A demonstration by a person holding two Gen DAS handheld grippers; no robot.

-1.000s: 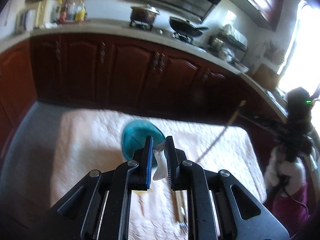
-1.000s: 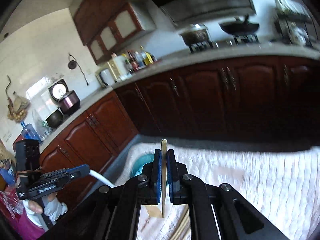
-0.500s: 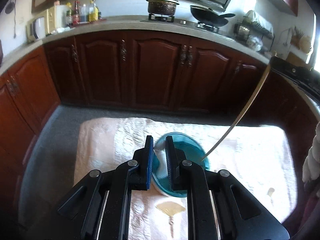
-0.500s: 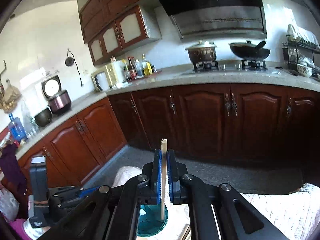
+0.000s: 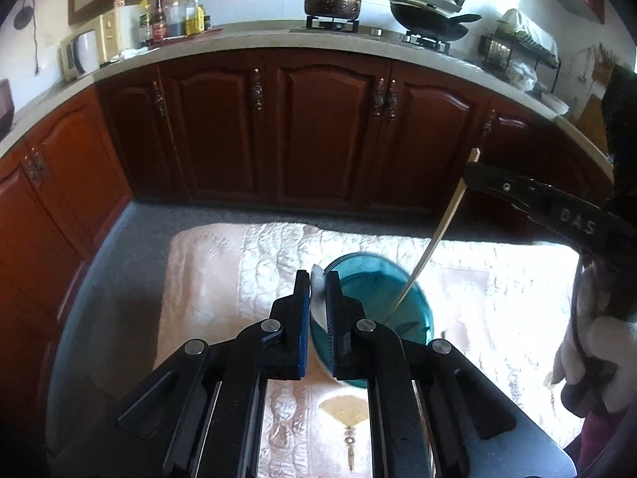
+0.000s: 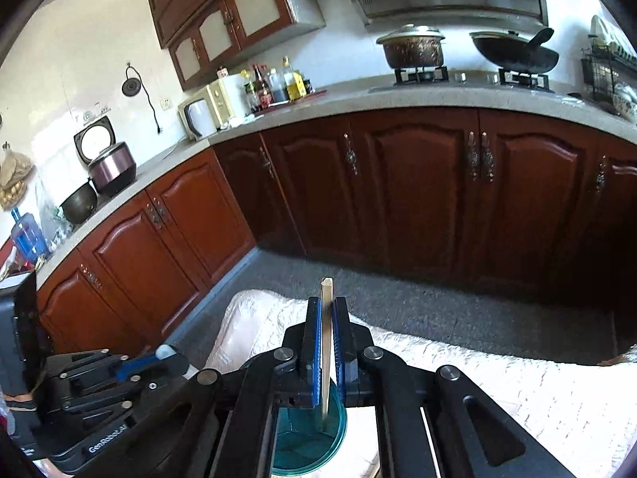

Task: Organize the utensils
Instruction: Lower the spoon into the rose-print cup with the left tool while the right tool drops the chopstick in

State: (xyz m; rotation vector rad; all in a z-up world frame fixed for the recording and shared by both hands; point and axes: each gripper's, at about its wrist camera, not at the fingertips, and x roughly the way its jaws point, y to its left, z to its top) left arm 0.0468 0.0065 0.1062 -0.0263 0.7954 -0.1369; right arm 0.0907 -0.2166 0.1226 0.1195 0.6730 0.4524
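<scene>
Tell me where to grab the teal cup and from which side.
Pinch the cup's far rim from above, one finger inside, one outside: it stands open-mouthed and looks too wide to span. Its near side is crowded by the spoon and the chopstick.

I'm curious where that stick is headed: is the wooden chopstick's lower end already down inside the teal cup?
Yes, in the left wrist view the chopstick, held by the right gripper, slants down with its tip past the rim of the teal cup.

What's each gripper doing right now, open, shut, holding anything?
Left gripper: shut on the white plastic spoon.
Right gripper: shut on the pale wooden chopstick.
</scene>
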